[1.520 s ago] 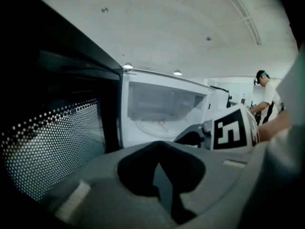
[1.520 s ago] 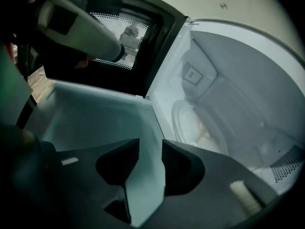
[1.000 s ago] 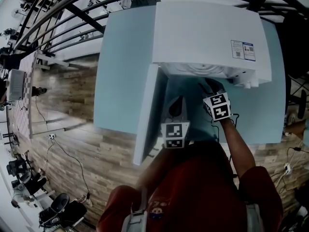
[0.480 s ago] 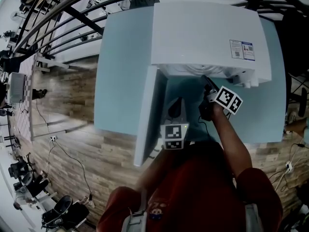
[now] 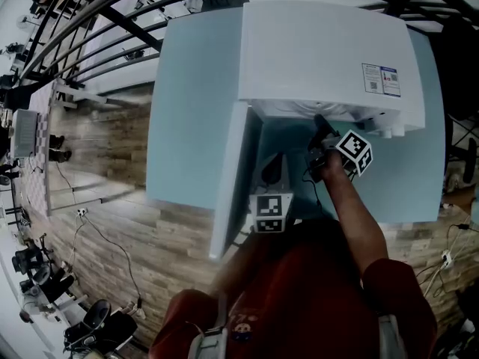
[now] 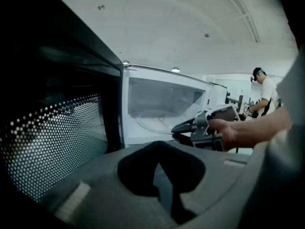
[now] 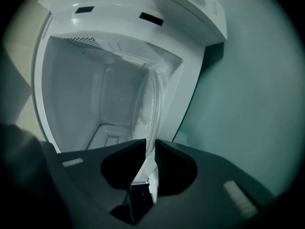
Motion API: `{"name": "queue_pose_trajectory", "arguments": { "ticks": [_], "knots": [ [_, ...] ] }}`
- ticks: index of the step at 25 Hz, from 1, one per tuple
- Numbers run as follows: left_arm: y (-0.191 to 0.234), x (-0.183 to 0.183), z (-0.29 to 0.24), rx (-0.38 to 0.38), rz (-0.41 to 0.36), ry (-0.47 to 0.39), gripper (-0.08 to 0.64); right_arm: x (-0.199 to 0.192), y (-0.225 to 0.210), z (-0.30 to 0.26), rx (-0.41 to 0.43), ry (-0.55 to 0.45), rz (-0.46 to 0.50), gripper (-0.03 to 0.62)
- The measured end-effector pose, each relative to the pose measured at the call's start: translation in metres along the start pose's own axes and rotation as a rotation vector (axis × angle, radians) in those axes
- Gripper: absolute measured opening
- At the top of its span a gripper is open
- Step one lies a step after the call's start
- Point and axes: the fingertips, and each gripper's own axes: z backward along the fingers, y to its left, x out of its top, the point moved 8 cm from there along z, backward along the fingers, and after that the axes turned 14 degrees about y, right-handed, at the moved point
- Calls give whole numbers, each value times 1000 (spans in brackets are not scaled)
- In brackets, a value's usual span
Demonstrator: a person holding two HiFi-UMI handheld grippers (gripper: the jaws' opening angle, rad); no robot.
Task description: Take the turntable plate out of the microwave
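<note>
The white microwave (image 5: 322, 51) stands on a light blue table, its door (image 5: 232, 178) swung open to the left. The clear glass turntable plate (image 7: 153, 104) lies inside the cavity and shows faintly in the left gripper view (image 6: 152, 123). My right gripper (image 7: 150, 144) is rolled on its side at the cavity mouth (image 5: 320, 126). Its jaws have just been closing, and the plate's front rim now sits pinched between them. My left gripper (image 6: 157, 144) hangs beside the open door (image 5: 273, 167) with its jaws together and nothing in them. It sees the right gripper (image 6: 178, 128) reaching into the oven.
The open door's perforated window (image 6: 52, 137) stands close on the left of my left gripper. Bare blue tabletop (image 5: 187, 88) lies to the left of the microwave and in front of it. A person (image 6: 261, 87) stands far off in the room. Wood floor and cables lie below.
My right gripper has rolled onto its side, its marker cube turning, and has edged forward to the microwave's opening. The left gripper has stayed where it was.
</note>
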Motion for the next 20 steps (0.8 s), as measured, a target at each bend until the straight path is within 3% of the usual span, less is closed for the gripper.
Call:
{"name": "queue_pose_trajectory", "arguments": {
  "ticks": [20],
  "knots": [
    [-4, -4, -1, -8, -14, 14, 0, -16, -12, 20, 98, -17, -117, 15]
  ]
}}
